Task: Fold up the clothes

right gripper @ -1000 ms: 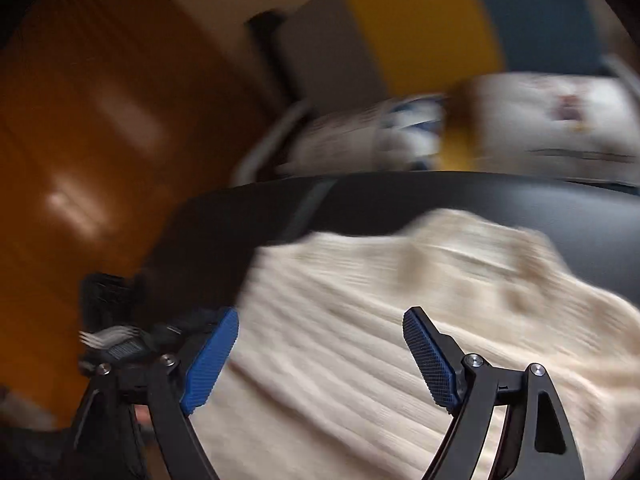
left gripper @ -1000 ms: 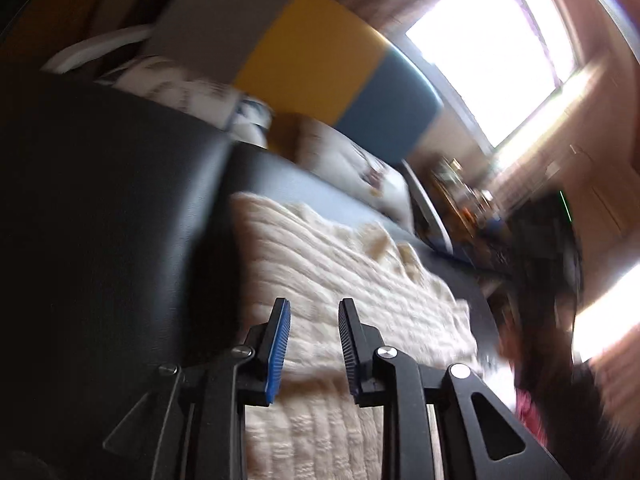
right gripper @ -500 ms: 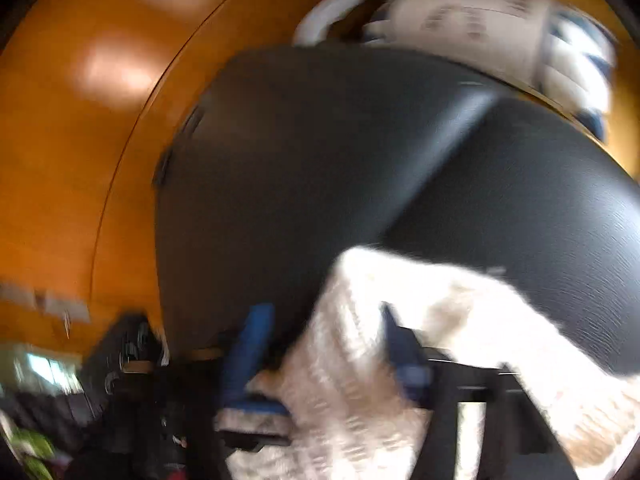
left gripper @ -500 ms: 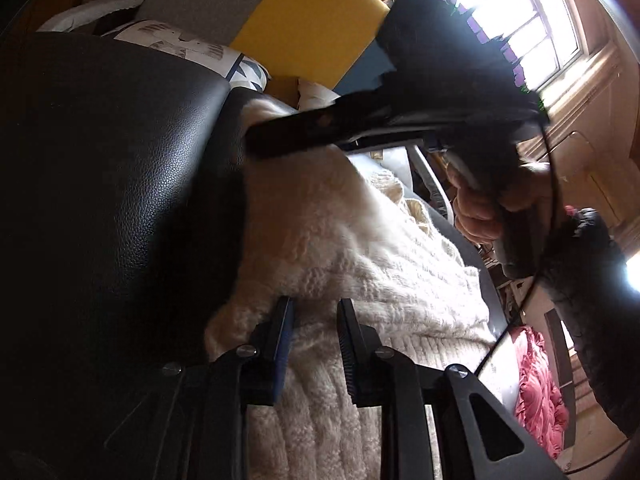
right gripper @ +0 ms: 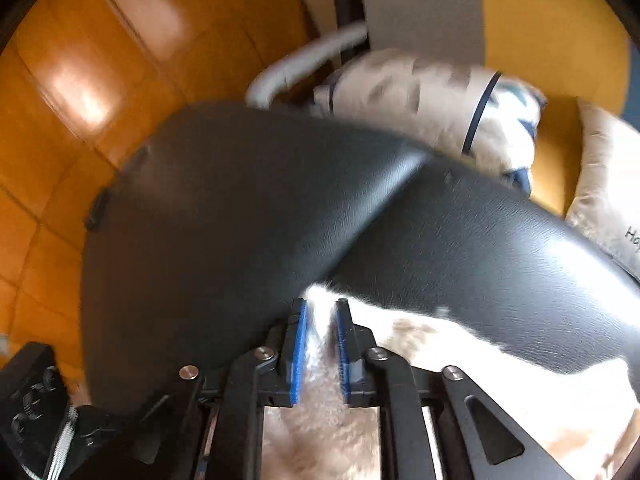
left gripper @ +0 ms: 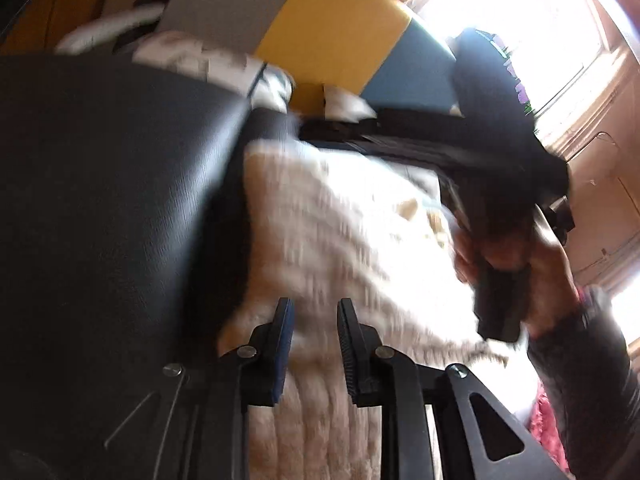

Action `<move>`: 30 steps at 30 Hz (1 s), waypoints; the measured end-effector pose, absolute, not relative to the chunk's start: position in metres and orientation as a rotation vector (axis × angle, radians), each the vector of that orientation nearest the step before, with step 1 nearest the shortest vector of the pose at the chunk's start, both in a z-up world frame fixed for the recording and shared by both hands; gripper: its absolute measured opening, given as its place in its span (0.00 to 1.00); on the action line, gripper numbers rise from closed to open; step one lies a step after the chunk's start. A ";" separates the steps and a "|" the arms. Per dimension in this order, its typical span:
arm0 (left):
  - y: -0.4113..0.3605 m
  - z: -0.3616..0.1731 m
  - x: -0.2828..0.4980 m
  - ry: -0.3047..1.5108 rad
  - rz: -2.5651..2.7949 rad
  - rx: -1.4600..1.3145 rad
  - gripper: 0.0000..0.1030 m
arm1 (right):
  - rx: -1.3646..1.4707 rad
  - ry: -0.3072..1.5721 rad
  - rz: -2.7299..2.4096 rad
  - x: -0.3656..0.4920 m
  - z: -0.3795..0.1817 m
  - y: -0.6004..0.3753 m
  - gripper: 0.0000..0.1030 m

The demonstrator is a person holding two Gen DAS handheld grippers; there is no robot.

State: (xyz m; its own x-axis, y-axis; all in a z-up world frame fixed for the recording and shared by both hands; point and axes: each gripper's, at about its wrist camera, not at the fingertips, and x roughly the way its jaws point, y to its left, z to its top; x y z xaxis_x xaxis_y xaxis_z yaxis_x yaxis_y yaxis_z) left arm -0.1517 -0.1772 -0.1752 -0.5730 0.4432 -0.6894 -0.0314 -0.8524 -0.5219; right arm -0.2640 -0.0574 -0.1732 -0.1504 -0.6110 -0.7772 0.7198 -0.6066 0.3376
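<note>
A cream knit sweater [left gripper: 340,220] lies on a black leather cushion [left gripper: 120,200]. My left gripper [left gripper: 314,312] is shut on a thick fold at the sweater's near end, and the knit fills the gap between its pads. In the right wrist view my right gripper [right gripper: 320,312] is shut on a corner of the sweater [right gripper: 500,380], with white fabric pinched between the blue pads at the cushion's seam. In the left wrist view a hand [left gripper: 532,264] holds that tool, whose black frame [left gripper: 420,140] reaches across to the sweater's far edge.
Printed pillows [right gripper: 432,96] lie behind the black cushion [right gripper: 240,220], against grey, yellow and blue wall panels [left gripper: 332,32]. Orange wooden floor [right gripper: 80,80] lies to the left. A bright window [left gripper: 520,20] and a red cloth [left gripper: 548,420] are on the right.
My right gripper swung over to the sweater's far corner and closed from wide open onto the fabric. The sweater has bunched up from lying flat. My left gripper stayed on its fold.
</note>
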 end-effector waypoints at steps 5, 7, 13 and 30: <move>-0.169 -0.149 -0.187 -0.542 2.529 -1.205 0.22 | 1.161 0.025 -1.946 -0.254 -0.145 0.004 0.36; -0.159 -0.152 -0.213 -0.493 2.518 -1.237 0.22 | 1.188 0.041 -1.960 -0.246 -0.146 0.031 0.36; -0.138 -0.191 -0.265 -0.409 2.534 -1.356 0.22 | 1.300 0.089 -2.109 -0.225 -0.170 0.122 0.42; -0.155 -0.157 -0.147 -0.492 2.478 -1.273 0.27 | 1.272 -0.427 -2.190 -0.167 -0.185 0.241 0.76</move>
